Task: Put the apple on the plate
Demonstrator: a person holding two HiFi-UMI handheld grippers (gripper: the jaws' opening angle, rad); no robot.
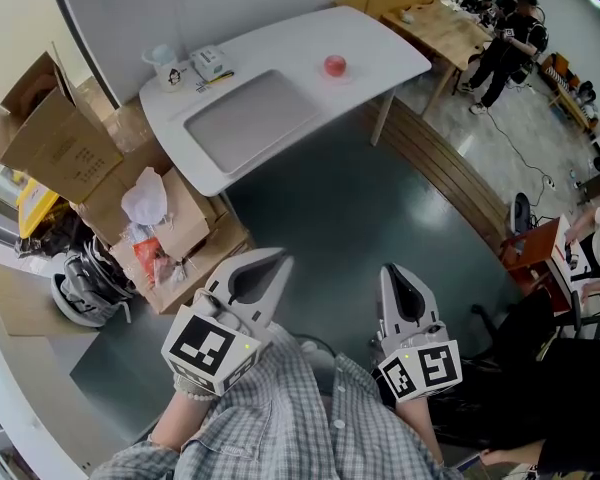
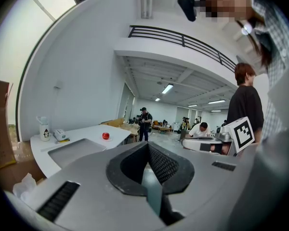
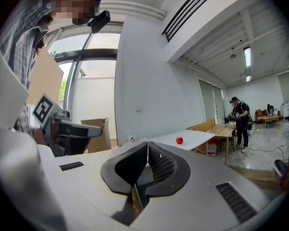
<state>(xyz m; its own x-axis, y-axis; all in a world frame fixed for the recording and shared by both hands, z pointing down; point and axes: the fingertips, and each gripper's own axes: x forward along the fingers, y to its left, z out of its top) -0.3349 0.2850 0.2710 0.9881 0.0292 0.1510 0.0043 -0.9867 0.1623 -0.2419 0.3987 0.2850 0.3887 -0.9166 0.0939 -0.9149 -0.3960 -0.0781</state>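
A small red apple (image 1: 335,65) rests near the far right end of the white table (image 1: 380,43), well ahead of me. It also shows as a red dot, the apple (image 2: 105,135) in the left gripper view and the apple (image 3: 179,140) in the right gripper view. I cannot make out a plate against the white tabletop. My left gripper (image 1: 277,259) and right gripper (image 1: 391,270) are held close to my body over the floor, far from the table. Each has its jaws closed tip to tip with nothing between them: left gripper (image 2: 147,144), right gripper (image 3: 147,142).
On the table lie a grey mat (image 1: 250,110), a mug (image 1: 166,67) and a small box (image 1: 208,62). Cardboard boxes (image 1: 60,138) and a helmet (image 1: 80,290) crowd the floor at left. A person (image 1: 508,46) stands by a wooden table (image 1: 440,23) at the far right.
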